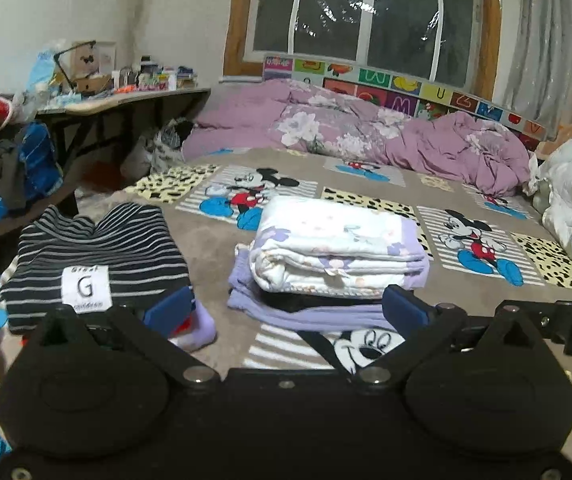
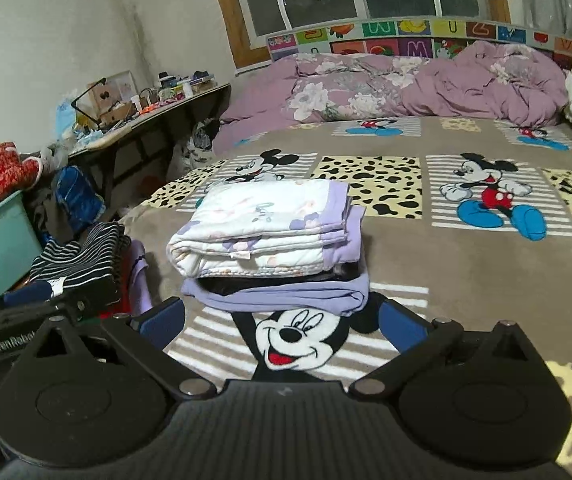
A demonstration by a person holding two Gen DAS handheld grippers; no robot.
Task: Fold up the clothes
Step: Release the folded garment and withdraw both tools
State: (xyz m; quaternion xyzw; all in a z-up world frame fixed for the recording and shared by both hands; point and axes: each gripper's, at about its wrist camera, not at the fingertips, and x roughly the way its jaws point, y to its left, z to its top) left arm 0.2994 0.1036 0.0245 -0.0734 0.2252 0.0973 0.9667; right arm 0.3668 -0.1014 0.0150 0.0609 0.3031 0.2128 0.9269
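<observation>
the folded pile (image 2: 270,248) sits straight ahead of both grippers on the cartoon-mouse blanket (image 2: 465,280), a white flowered piece on top of lilac and dark layers, its long side running left to right across the view and its rolled edge facing the grippers. the right gripper (image 2: 282,320) is centred on it and looks the nearer one, its blue fingers spread wide apart and holding nothing, one fingertip at each front corner of the lilac bottom layer. the left gripper (image 1: 286,304) is just as wide apart and empty, sitting a little to the left, so the pile lies ahead and slightly right of it. left of the pile lies a striped top (image 1: 94,256) with a white letter patch, also folded flat, near the bed's edge. whether more clothes wait to be folded or these two are the finished result cannot be told from here. a crumpled pink quilt (image 1: 385,132) lies well behind, out of the way.
</observation>
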